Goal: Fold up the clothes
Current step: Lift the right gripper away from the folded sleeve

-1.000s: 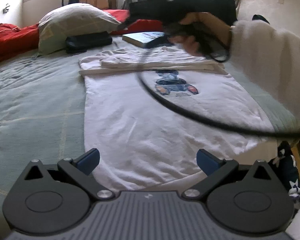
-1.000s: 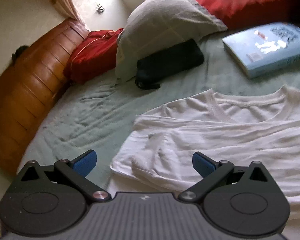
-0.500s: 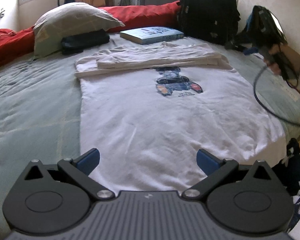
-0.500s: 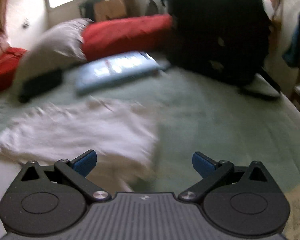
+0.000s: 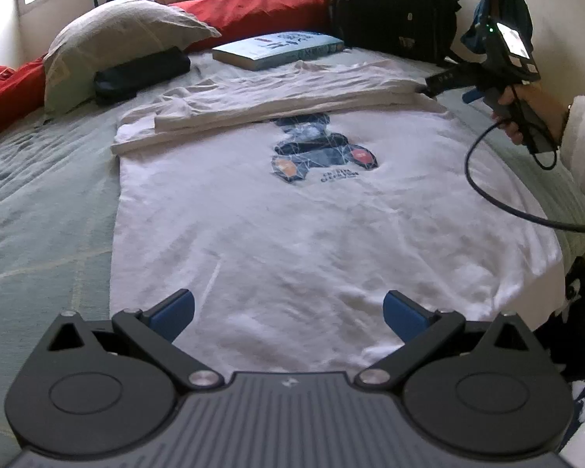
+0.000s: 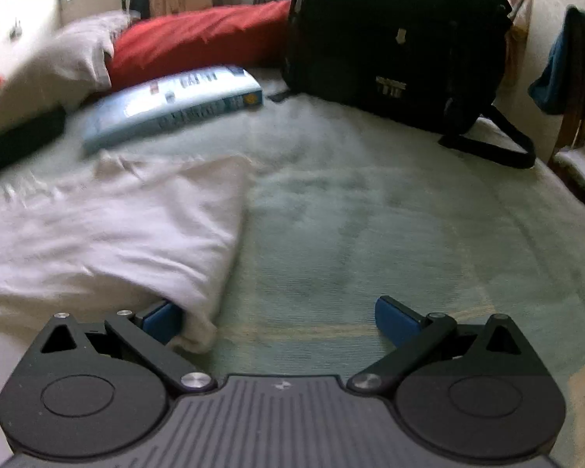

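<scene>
A white T-shirt [image 5: 292,210] with a dark printed figure lies flat on the green bedspread, its top part with collar and sleeves folded down over the chest. My left gripper [image 5: 288,310] hovers open above the shirt's hem. My right gripper [image 6: 279,318] is open at the right end of the folded top edge [image 6: 136,234], its left pad partly under the cloth corner. In the left wrist view the right gripper [image 5: 452,87] sits in a hand at that same corner, trailing a black cable [image 5: 483,191].
A blue book [image 5: 277,48], a black pouch [image 5: 140,72], a grey pillow [image 5: 113,39] and red bedding [image 5: 253,11] lie at the bed's head. A black backpack [image 6: 394,43] stands on the bed at the far right. The bed edge [image 5: 561,249] runs along the right.
The right gripper swung from the shirt's left shoulder across to its right end and lowered to the folded corner. The left gripper has barely shifted over the hem.
</scene>
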Available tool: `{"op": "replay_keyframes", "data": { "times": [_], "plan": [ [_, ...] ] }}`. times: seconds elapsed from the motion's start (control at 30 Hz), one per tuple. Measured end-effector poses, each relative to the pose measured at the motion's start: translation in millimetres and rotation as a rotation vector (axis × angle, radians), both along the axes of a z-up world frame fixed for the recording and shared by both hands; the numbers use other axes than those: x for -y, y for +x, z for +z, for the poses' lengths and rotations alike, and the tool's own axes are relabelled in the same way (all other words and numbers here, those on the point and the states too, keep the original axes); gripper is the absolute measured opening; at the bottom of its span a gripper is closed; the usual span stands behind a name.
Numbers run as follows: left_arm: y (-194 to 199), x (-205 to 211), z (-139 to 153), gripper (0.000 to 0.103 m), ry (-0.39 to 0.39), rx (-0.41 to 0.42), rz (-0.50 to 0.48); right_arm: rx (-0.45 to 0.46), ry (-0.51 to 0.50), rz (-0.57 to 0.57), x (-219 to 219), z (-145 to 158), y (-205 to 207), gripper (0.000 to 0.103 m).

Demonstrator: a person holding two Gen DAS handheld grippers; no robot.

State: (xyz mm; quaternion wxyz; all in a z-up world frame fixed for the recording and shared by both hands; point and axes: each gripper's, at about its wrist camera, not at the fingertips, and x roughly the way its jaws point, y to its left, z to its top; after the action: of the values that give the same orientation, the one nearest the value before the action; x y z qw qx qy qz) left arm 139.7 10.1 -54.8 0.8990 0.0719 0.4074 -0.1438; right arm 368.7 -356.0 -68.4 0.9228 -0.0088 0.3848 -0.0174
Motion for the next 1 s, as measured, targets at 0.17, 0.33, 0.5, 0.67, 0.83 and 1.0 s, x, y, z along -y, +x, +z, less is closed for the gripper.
{"op": "replay_keyframes", "data": {
  "times": [0.17,0.33,0.5,0.67,0.83,1.0],
  "plan": [
    [1.0,2.2,0.4,0.102,-0.001,0.002,-0.007,0.075,-0.105,-0.010,-3.8,11.2,-8.7,0.103],
    [2.1,-3.5,3.7,0.102,-0.004,0.019,-0.012,0.045,-0.116,0.099,-22.1,30.4,-26.6,0.103],
    [14.8,-17.2,18.4,0.102,-0.026,0.074,-0.005,0.081,-0.003,0.209,-44.6,51.8,-47.1,0.103],
    [64.0,-43.7,41.8,0.102,-0.180,0.108,0.005,0.079,0.164,0.330,-73.9,54.6,-67.0,0.103],
    [142.7,-70.9,44.4,0.102,-0.371,0.031,0.055,0.057,0.257,0.416,-105.9,42.6,-91.3,0.103],
    [216.8,-95.4,28.5,0.102,-0.493,-0.036,0.164,0.083,0.291,0.450,-124.7,36.9,-112.2,0.103]
  ]
}}
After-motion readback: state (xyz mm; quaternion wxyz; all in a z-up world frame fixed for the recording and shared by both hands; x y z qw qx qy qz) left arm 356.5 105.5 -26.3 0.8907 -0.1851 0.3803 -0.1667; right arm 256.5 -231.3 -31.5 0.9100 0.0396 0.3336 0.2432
